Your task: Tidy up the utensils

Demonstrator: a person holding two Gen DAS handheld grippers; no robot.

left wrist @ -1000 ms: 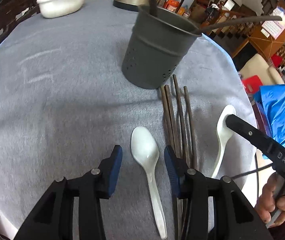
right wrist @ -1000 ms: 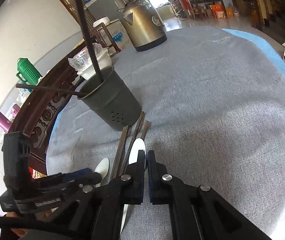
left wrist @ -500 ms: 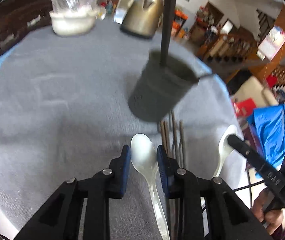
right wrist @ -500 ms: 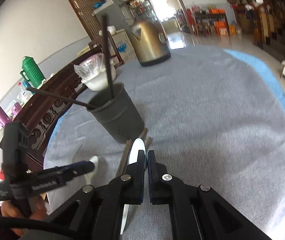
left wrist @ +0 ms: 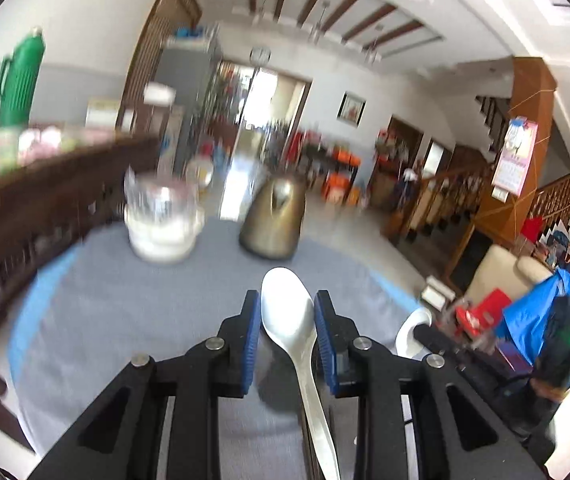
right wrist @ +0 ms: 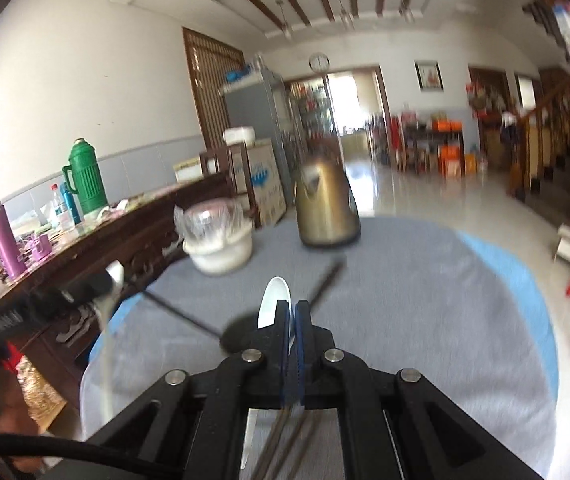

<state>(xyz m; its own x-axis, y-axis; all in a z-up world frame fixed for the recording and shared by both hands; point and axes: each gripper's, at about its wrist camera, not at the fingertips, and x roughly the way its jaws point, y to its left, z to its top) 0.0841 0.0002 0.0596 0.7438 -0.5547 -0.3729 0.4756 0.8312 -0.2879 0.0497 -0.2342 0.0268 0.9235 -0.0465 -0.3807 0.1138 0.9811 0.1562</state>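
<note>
White plastic spoon sits pinched in the left claw above the grey counter; right claw pinches another white spoon.

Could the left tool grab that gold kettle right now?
Probably not: the left tool is already shut on a white spoon, and the kettle stands across the table.

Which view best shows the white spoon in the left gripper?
Left wrist view: the white spoon lies whole between the left gripper's blue pads, bowl forward. The right wrist view shows only its blurred bowl at the far left.
</note>
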